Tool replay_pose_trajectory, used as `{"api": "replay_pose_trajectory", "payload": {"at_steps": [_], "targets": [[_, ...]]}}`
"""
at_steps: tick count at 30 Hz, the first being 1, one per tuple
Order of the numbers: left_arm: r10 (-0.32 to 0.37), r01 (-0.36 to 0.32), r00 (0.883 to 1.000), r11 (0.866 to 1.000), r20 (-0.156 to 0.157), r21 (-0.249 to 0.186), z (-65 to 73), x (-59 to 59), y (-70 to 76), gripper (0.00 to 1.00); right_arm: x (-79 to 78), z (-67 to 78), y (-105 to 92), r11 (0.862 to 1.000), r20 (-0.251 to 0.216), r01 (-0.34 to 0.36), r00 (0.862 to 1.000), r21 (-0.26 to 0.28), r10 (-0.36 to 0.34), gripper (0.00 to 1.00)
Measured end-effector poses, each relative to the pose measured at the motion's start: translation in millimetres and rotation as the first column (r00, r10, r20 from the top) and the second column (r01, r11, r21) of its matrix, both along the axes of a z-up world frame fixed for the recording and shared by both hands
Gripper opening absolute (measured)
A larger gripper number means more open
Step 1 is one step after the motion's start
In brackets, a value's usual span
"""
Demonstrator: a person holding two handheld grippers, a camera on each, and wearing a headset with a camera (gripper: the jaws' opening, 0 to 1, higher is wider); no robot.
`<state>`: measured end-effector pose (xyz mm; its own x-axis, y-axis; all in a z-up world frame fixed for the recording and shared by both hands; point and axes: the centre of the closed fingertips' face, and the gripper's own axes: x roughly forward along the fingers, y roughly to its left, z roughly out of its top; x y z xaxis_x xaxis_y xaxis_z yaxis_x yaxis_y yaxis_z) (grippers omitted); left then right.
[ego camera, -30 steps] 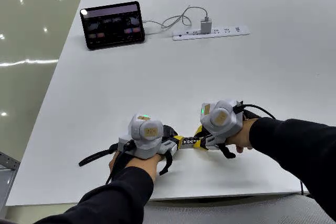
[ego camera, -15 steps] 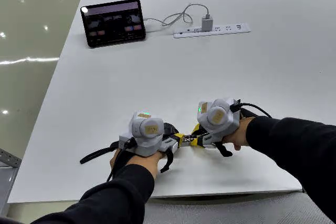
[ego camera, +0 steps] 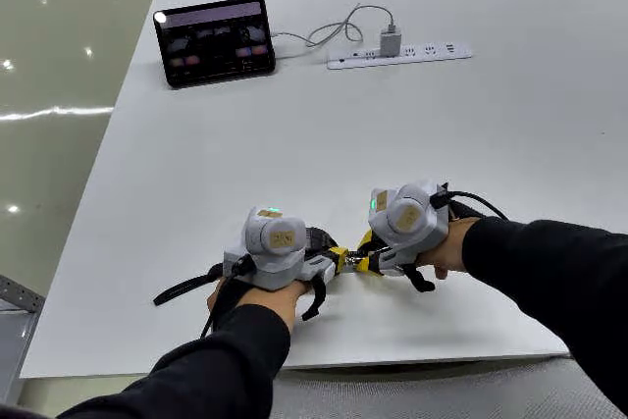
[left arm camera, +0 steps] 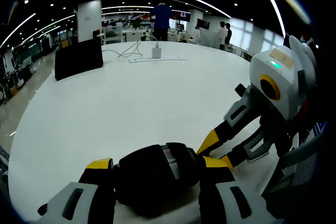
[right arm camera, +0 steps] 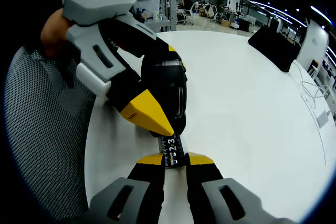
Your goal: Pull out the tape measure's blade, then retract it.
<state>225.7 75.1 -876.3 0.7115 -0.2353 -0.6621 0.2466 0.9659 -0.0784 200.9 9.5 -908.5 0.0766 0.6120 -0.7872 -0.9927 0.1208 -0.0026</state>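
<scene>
Tape measure lies on the white table close to the front edge. Its black case is clamped between the yellow-tipped jaws of my left claw. A short stretch of blade sticks out of the case, and my right claw is nipped narrow on it, one jaw on each side. On the blade I can make out scale ticks and digits that look like 23, though they are blurred. My two claws face each other, tips nearly touching.

The tablet stands at the far end of the table. Its dark screen shows small coloured tiles, too small for me to read.

The table's front edge runs just behind my claws, with a grey mesh chair below it. Ahead and to both sides the tabletop is open, up to the tablet and the power strip. A white charger is plugged into the strip, and its cable loops towards the tablet. The table's left edge drops to a glossy floor that mirrors the lights.

Beyond the table the left gripper view takes in an open office with long ceiling strip lights and a few people standing far off.
</scene>
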Motion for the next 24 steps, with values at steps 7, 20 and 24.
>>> {"api": "replay_pose_trajectory", "payload": {"at_steps": [7, 20, 24], "targets": [[0.003, -0.003, 1.0, 1.0, -0.002, 0.002, 0.4, 0.0, 0.1, 0.6, 0.3, 0.8, 3.1, 1.0, -0.005, 0.009, 1.0, 0.008, -0.009, 0.11], [0.015, -0.015, 1.0, 1.0, -0.004, -0.002, 0.6, 0.1, 0.8, 0.6, 0.5, 0.9, 9.2, 1.0, -0.011, 0.009, 1.0, 0.016, -0.009, 0.11], [0.016, -0.016, 1.0, 1.0, -0.005, -0.004, 0.5, 0.2, 0.9, 0.6, 0.5, 0.8, 11.4, 1.0, -0.011, 0.009, 1.0, 0.02, -0.008, 0.11]]}}
